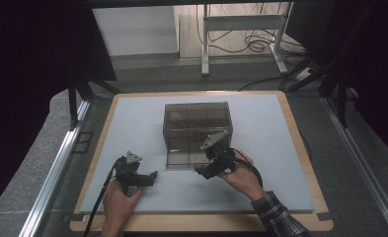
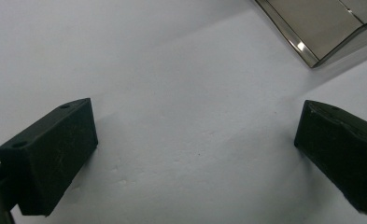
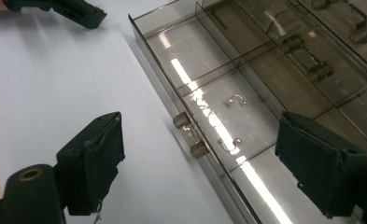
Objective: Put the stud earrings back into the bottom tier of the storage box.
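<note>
**Drawer pulled out, both grippers standing open**

The right gripper (image 1: 207,169) is hovering just in front of the pulled-out drawer (image 1: 186,159) with its jaws spread wide and nothing between them. In the right gripper view the drawer's handle (image 3: 190,135), a clear bar on two short metal posts, is sitting in the gap between the jaws without either pad touching it. The drawer is showing empty compartments split by thin dividers, and it is sticking out from the bottom of the smoky, see-through drawer cabinet (image 1: 196,126) that is standing near the middle of the white mat (image 1: 270,148).

The left gripper (image 1: 149,178) is resting low over the mat, left of the drawer and apart from it, its jaws likewise released and gripping nothing. In the left gripper view a corner of the drawer (image 2: 321,28) is showing at the upper right, beyond the jaws.

The mat is lying on a wooden board (image 1: 300,133), and each gripper is being held by a hand coming in from the near edge.
</note>
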`<state>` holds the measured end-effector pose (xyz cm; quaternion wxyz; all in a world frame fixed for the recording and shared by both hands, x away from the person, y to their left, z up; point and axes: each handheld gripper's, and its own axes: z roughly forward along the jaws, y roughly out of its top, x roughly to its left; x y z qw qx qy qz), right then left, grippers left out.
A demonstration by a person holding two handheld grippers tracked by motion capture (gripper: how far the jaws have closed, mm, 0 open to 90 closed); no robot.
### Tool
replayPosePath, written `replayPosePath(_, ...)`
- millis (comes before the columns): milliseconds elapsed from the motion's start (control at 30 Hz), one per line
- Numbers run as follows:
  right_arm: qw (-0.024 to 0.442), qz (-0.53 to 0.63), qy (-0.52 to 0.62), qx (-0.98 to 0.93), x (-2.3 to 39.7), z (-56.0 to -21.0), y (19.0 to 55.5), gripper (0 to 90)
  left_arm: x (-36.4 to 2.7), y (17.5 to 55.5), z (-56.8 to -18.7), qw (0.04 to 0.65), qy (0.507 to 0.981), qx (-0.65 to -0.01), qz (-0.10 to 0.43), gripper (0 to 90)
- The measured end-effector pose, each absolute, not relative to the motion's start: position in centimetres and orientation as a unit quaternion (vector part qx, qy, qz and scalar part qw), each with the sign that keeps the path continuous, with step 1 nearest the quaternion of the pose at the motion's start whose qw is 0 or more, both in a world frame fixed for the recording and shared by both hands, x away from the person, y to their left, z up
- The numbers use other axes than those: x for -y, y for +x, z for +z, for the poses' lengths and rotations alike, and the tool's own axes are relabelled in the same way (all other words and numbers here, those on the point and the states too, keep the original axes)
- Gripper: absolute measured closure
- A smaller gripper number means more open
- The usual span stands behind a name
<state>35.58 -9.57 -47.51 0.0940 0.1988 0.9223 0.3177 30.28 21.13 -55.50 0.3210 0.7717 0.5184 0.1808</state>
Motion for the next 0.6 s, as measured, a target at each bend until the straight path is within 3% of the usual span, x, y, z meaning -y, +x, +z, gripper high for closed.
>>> replayPosePath(600, 0.106, 0.322, 0.195, -0.921, 11.2, -48.5, 34.1, 10.4, -21.1, 30.3, -55.5, 0.322, 0.770, -0.520, 0.180, 0.0)
